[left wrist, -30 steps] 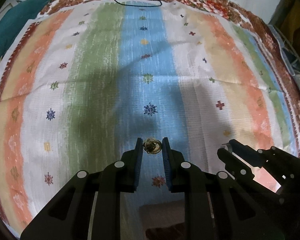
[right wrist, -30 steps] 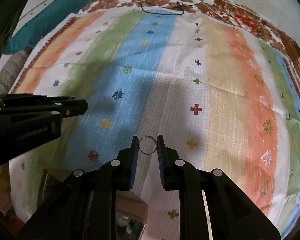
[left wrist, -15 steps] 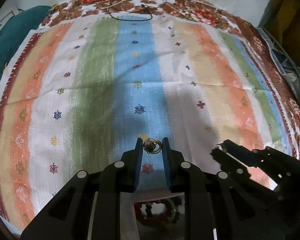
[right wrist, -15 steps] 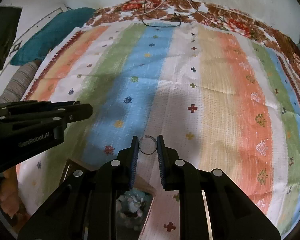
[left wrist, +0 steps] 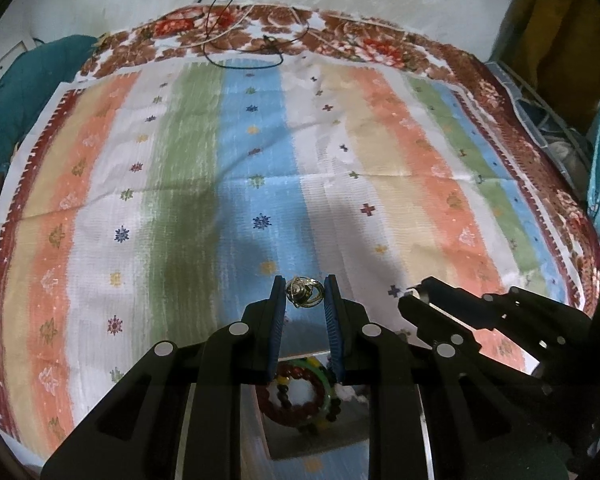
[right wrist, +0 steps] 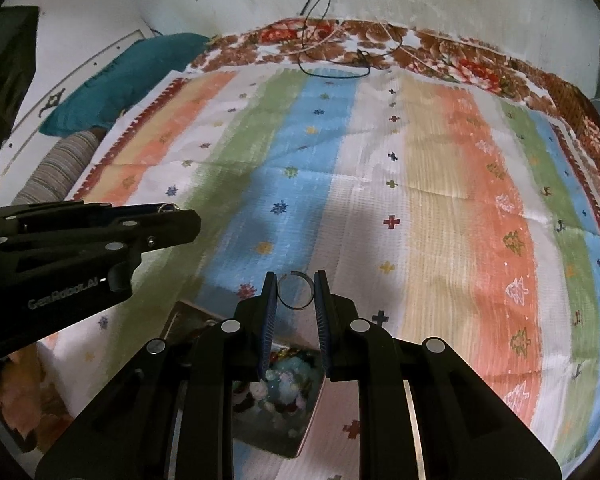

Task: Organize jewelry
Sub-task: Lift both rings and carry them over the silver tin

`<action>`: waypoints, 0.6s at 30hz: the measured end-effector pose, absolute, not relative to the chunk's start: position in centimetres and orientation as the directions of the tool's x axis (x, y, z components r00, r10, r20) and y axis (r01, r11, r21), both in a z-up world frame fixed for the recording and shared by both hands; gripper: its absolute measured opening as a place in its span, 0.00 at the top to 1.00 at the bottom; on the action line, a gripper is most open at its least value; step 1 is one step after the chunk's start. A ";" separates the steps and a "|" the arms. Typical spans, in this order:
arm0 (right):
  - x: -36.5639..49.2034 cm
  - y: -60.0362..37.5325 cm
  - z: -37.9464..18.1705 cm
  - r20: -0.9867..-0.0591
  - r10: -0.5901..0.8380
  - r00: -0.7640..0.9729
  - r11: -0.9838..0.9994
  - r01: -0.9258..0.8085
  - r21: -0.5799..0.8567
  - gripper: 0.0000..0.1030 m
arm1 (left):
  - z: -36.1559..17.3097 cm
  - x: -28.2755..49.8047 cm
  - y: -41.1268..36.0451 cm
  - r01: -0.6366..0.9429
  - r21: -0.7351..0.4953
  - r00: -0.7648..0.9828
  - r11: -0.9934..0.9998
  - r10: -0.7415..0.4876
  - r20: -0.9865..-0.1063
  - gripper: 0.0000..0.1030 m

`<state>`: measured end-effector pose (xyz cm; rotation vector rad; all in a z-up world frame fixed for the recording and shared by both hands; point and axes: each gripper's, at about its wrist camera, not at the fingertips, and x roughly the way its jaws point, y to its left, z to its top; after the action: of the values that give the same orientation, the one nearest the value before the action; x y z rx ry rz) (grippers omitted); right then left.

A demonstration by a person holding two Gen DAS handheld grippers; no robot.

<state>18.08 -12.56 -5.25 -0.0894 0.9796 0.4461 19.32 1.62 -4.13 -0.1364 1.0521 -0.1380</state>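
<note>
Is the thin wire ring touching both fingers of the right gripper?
Touching. The right wrist view shows the thin wire ring spanning the right gripper, its sides meeting both finger pads.

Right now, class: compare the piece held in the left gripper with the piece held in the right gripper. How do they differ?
The gold ring in the left gripper is chunky, with an ornate top; the thin ring in the right gripper is a plain wire band with a gap. Gold versus dark silvery. Both are pinched between fingertips, above the striped cloth.
</note>
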 end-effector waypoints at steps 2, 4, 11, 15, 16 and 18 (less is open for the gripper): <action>17.8 -12.7 -5.0 -0.813 0.331 0.479 0.904 -0.406 0.129 0.81 | -3.8 18.7 1.5 0.055 -0.186 0.495 0.981 -0.189 -0.848 0.82; 17.3 -12.9 -4.7 -0.807 0.342 0.481 0.901 -0.412 0.137 0.81 | -3.3 17.9 1.5 0.069 -0.196 0.502 0.978 -0.204 -0.841 0.82; 15.3 -13.4 -3.9 -0.791 0.380 0.479 0.884 -0.438 0.160 0.81 | -2.0 15.1 1.9 0.096 -0.227 0.528 0.969 -0.242 -0.814 0.82; 14.7 -13.8 -3.9 -0.790 0.405 0.461 0.876 -0.442 0.191 0.81 | -1.8 13.9 1.8 0.107 -0.230 0.533 0.967 -0.251 -0.808 0.82; 14.5 -13.8 -3.9 -0.788 0.411 0.459 0.874 -0.445 0.196 0.81 | -1.8 13.6 1.8 0.107 -0.230 0.534 0.967 -0.251 -0.807 0.82; 14.1 -13.9 -3.8 -0.783 0.422 0.456 0.869 -0.449 0.207 0.81 | -1.8 13.4 1.8 0.103 -0.234 0.533 0.967 -0.252 -0.807 0.82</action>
<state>14.10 -13.85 -3.81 -0.0312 0.9564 0.5372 13.37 1.79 -1.81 -0.1648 0.9868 -0.2126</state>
